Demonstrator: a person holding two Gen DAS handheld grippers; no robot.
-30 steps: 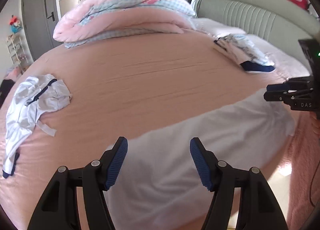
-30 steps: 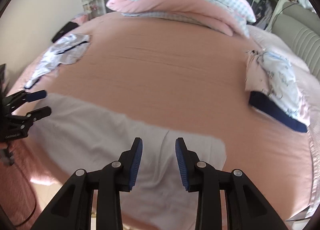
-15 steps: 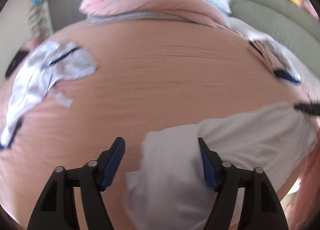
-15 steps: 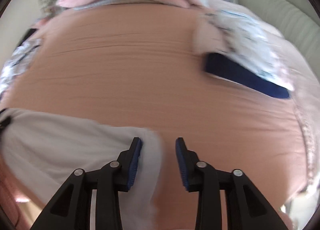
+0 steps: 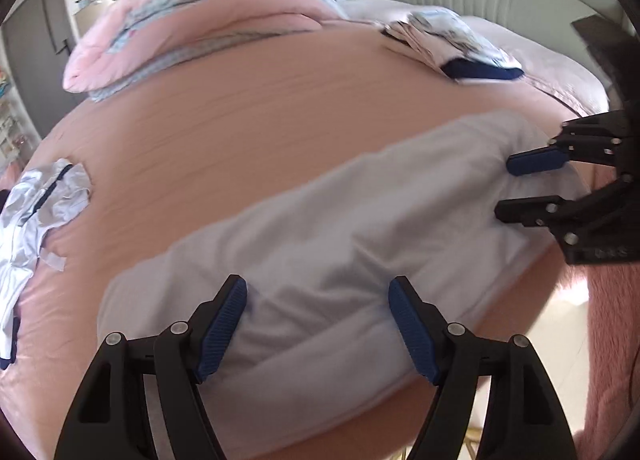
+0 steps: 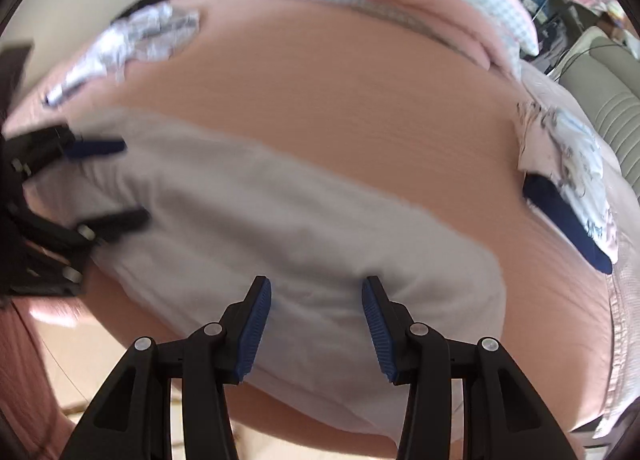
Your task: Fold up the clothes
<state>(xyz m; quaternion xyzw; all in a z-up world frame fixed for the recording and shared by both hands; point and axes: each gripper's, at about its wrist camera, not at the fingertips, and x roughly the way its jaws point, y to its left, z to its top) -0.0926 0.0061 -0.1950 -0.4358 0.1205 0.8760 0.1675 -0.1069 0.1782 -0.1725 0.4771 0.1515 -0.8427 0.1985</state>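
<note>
A white garment [image 5: 340,244] lies in a long band across the pink bed [image 5: 240,107] at 6 o'clock. The left gripper [image 5: 318,324] and right gripper [image 6: 316,324] both hover over it, fingers spread wide; contact is perhaps there, blur hides it.
</note>
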